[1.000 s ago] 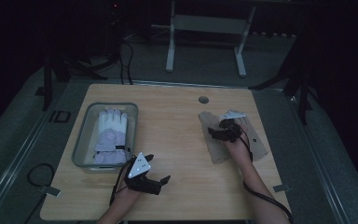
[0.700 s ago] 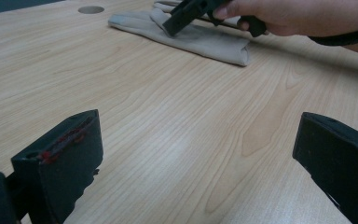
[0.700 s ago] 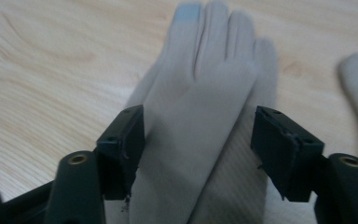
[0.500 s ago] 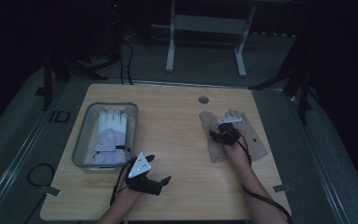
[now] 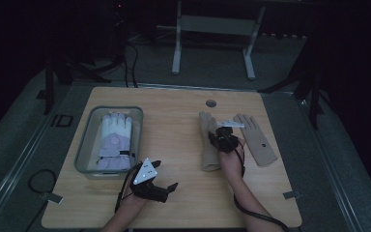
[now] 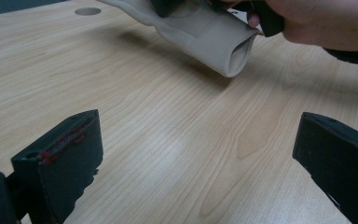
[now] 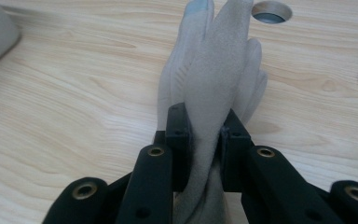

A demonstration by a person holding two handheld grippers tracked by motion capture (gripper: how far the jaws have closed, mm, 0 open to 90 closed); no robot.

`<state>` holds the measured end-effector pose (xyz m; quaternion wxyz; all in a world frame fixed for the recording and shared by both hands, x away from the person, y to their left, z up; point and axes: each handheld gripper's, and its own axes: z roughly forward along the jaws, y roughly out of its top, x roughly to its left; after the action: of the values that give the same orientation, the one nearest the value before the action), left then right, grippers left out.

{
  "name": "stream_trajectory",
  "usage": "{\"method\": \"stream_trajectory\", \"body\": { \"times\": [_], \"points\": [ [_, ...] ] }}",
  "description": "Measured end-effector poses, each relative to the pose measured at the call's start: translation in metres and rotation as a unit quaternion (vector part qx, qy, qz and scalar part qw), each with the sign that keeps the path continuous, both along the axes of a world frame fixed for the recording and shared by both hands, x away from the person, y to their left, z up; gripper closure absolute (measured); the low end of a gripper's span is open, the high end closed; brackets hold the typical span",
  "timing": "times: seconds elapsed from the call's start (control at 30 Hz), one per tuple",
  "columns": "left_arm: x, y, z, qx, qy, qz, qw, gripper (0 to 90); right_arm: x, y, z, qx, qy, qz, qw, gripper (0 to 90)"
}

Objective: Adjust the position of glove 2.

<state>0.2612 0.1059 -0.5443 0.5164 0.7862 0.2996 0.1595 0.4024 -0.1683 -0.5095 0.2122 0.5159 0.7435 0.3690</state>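
High view overhead facing forward, both gripper views close, sharing beige glove point(image 5: 209, 145)

Our left gripper point(image 5: 166, 188) and right gripper point(image 5: 221, 134) are black, each topped by a grey three-cornered plate and trailing a black cable. Right jaw arms carry brass-ringed holes. Forearms bare, no sleeves.

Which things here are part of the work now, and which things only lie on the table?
In the job:
- right gripper, shut on the beige glove
- second beige glove
- clear bin holding a white glove

Lying about:
- left gripper, open, holding nothing
- table hole
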Motion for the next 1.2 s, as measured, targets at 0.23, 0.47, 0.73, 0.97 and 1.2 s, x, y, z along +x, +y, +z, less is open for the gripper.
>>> {"method": "stream_trajectory", "body": {
  "times": [0.23, 0.47, 0.73, 0.97, 1.2],
  "points": [
    [0.000, -0.001, 0.001, -0.002, -0.005, -0.004, 1.0000, 1.8, -0.012, 0.020, 0.008, 0.011, -0.002, -0.018, 0.9998, 77.4],
    [0.001, -0.001, -0.001, 0.002, -0.003, -0.009, 1.0000, 1.8, -0.018, 0.039, -0.027, -0.012, 0.027, -0.022, 0.9993, 71.4],
    [0.001, -0.001, -0.004, 0.002, 0.000, -0.006, 1.0000, 1.8, -0.019, 0.048, -0.043, -0.034, 0.035, -0.003, 0.9988, 48.2],
    [-0.001, -0.004, -0.005, 0.008, -0.002, -0.012, 0.9999, 1.8, -0.020, 0.051, -0.041, -0.029, 0.039, 0.000, 0.9988, 41.8],
    [-0.001, -0.001, -0.006, 0.004, 0.000, -0.008, 1.0000, 1.8, -0.021, 0.034, -0.025, -0.036, 0.026, 0.021, 0.9988, 43.0]
  ]
}}
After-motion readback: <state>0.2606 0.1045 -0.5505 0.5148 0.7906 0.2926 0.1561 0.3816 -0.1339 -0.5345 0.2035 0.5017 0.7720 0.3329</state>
